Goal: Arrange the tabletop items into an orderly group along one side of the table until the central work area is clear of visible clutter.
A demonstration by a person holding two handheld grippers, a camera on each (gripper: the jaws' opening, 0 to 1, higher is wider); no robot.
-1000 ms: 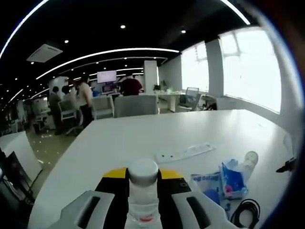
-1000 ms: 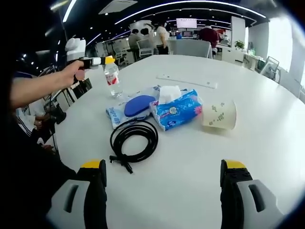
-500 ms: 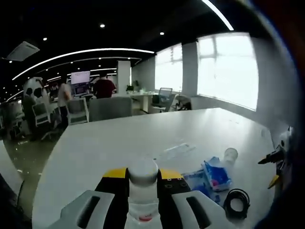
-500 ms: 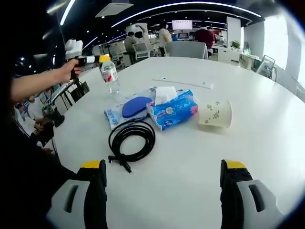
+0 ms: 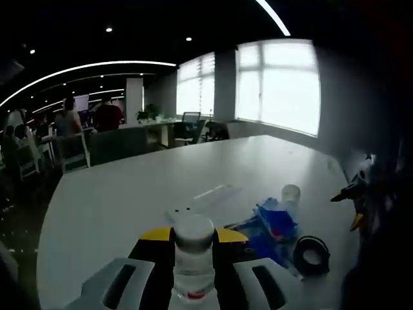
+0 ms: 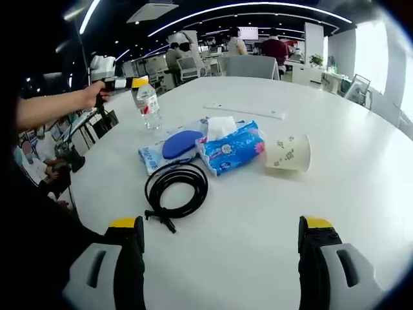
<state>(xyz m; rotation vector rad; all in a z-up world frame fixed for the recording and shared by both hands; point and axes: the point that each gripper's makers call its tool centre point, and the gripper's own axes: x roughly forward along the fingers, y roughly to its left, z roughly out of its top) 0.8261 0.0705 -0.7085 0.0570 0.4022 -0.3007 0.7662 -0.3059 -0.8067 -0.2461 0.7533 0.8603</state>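
Left hand-held gripper (image 5: 193, 248): we see it clamped on the neck of the water bottle (image 5: 193, 258), just under the white cap; bottle upright, long axis vertical, rising between the jaws.
Bottle from the right side: in the right gripper view the bottle (image 6: 148, 105) hangs at the far left edge of the surface (image 6: 361, 194), base at or just above it; we cannot tell if it touches.
Right hand-held gripper (image 6: 219, 258): jaws spread wide, nothing between them, low over bare surface.
Key relation: clutter lies straight ahead of the right hand-held gripper, to the right of the bottle-holding one. We judge the right nearer to cable and cup.
Coiled black cable (image 6: 175, 187): nearest ahead-left, loose coil lying flat.
Tissue pack (image 6: 231, 147): blue, soft, white tissue poking out; touching the blue pouch stack (image 6: 174, 147) to its left.
Paper cup (image 6: 288, 153): on its side, mouth toward the tissue pack, near but apart.
Power strip (image 6: 244, 111): white, long axis across the view, beyond the pile.
Look of bottle: clear, red label, small.
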